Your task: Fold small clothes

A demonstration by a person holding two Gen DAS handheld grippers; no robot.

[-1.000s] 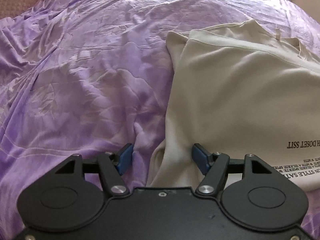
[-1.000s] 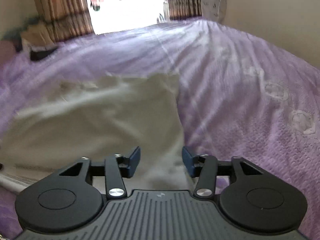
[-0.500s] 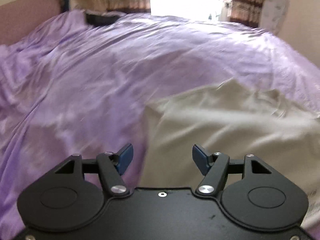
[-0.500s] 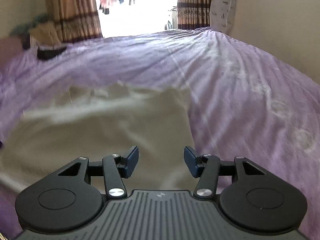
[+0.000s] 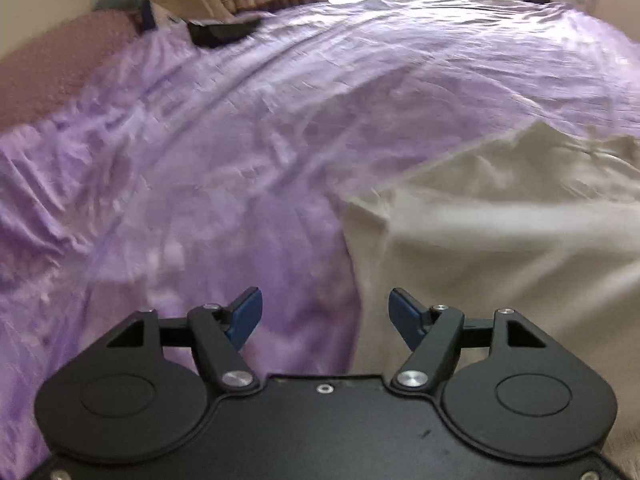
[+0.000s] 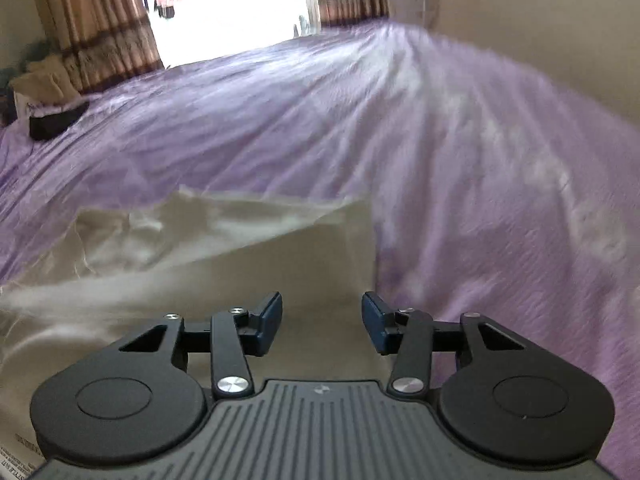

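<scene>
My left gripper (image 5: 325, 316) hangs over the purple bedsheet (image 5: 240, 140), fingers spread and holding nothing, straddling the left edge of the cream T-shirt (image 5: 500, 240). The shirt lies flat on the bed between both tools. My right gripper (image 6: 322, 322) hovers above the shirt's right side (image 6: 240, 264), fingers released and empty.
</scene>
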